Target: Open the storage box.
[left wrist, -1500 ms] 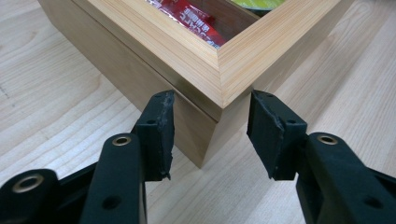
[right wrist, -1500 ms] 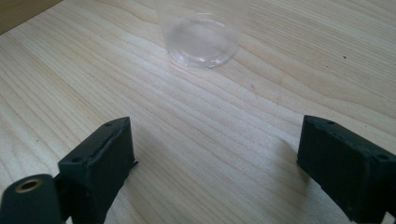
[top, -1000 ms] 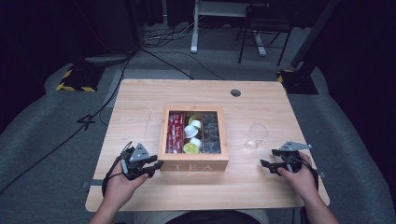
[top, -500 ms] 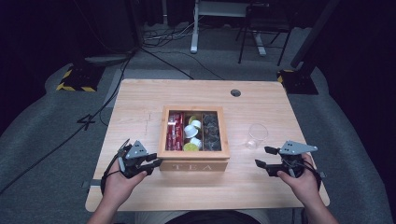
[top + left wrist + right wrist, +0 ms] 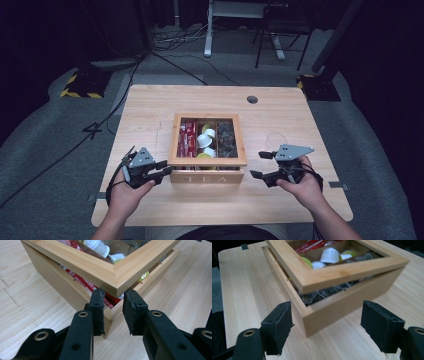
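**Tea box lid lifted at one corner, two grippers at the desk's near edge**

A light wooden desk (image 5: 150, 107) carries a wooden tea box (image 5: 207, 175) at its middle, closer to the near edge, with "TEA" on its front wall. At the left, the left gripper (image 5: 162, 171) sits against the box's near left corner. Its jaws are drawn nearly together under the corner of the glass-paned lid (image 5: 110, 275), which is raised off the box; whether the pads pinch it is unclear. Inside lie red packets (image 5: 186, 140), white and yellow-green capsules (image 5: 205, 141) and dark tea bags (image 5: 226, 139). At the right, the right gripper (image 5: 261, 165) hovers beside the box, its jaws wide apart and holding nothing. A clear glass (image 5: 275, 140) stands behind it.
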Demonstrator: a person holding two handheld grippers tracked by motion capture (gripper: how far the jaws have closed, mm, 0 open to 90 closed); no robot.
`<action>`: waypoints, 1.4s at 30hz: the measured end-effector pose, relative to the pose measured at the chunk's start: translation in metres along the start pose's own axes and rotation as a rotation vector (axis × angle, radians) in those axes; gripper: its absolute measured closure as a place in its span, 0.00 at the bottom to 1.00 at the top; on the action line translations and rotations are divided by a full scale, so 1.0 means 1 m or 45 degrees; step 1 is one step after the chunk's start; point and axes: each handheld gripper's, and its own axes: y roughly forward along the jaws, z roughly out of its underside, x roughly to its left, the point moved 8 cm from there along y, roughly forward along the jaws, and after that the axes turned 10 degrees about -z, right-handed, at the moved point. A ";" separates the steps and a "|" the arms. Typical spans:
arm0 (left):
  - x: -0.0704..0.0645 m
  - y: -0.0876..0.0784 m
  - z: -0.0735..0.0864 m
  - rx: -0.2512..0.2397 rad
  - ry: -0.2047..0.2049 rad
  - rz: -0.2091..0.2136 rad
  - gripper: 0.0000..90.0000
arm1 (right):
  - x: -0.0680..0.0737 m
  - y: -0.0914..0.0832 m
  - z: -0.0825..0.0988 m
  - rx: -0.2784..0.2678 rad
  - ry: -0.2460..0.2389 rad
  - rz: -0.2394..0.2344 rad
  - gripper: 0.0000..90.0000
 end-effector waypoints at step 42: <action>0.013 0.000 -0.004 -0.103 -0.047 -0.089 0.60 | -0.006 0.011 -0.081 0.040 -0.381 0.065 0.53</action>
